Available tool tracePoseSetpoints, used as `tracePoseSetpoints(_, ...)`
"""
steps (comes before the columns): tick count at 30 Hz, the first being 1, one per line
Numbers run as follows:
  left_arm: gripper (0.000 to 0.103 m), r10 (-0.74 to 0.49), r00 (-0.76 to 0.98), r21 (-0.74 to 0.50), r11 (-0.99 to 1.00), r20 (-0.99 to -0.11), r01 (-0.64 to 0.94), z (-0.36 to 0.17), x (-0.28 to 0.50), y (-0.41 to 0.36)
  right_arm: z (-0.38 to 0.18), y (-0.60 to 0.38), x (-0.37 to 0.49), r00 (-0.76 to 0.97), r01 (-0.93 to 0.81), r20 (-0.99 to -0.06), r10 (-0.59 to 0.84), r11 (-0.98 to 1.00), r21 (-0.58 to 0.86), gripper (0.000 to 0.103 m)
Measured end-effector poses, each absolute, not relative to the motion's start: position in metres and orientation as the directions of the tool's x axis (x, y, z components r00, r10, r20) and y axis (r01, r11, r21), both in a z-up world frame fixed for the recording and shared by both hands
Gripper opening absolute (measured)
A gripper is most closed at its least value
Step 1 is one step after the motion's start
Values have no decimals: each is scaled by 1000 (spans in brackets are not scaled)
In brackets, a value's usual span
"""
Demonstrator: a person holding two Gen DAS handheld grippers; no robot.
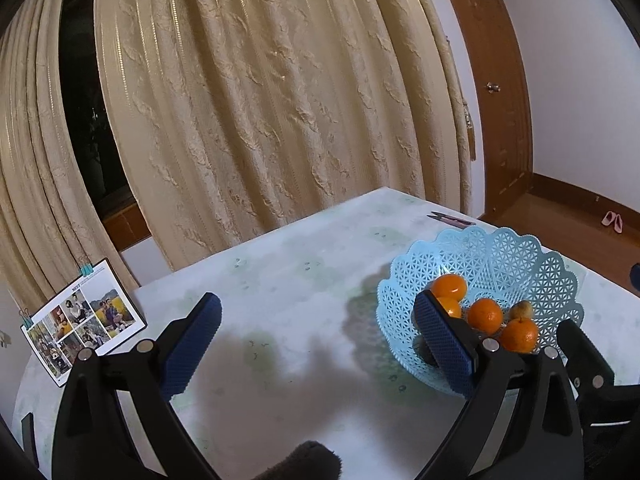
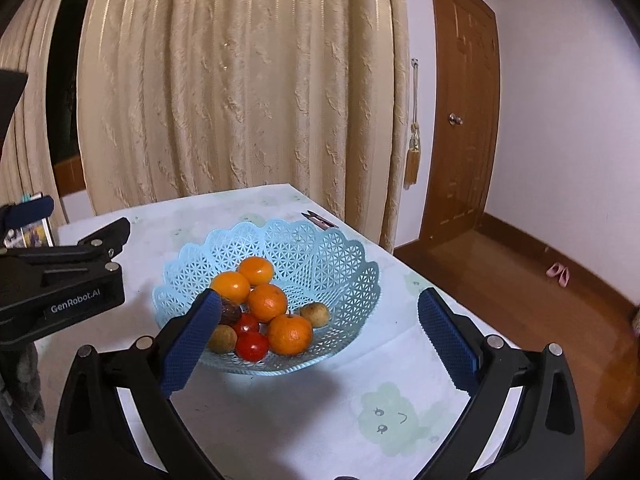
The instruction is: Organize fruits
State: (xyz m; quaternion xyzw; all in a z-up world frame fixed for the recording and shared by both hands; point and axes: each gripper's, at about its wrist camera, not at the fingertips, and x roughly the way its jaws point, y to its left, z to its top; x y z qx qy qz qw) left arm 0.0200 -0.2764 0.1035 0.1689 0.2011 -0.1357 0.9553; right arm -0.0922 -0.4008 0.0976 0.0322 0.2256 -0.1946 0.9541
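A pale blue lattice basket (image 2: 308,240) stands on the table and holds several oranges (image 2: 290,334), two red tomatoes (image 2: 252,346) and small brown fruits (image 2: 316,314). My right gripper (image 2: 320,336) hovers open just in front of the basket with nothing between its blue pads (image 2: 448,340). Its left pad overlaps the basket's near-left rim in the picture. In the left wrist view the basket (image 1: 500,256) lies to the right, with an orange (image 1: 520,334) beside the right pad. My left gripper (image 1: 320,340) is open and empty over bare tablecloth, left of the basket.
A clipped photo card (image 1: 84,320) stands at the table's left edge. Small snips (image 2: 320,220) lie behind the basket near the far edge. A cream curtain (image 1: 260,100) hangs behind the table. A wooden door (image 2: 464,120) and floor with pink slippers (image 2: 558,272) lie to the right.
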Motion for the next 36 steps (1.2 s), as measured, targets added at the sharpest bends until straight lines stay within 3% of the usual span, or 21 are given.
tracePoseSetpoints(8, 96, -176, 883, 279, 906, -436, 319, 101, 20, -276, 94, -392, -89, 813, 378, -443, -378, 921, -92, 100)
tracePoseSetpoints(36, 96, -157, 883, 312, 896, -441, 315, 95, 19, -281, 92, -391, -90, 808, 388, -437, -396, 915, -113, 100)
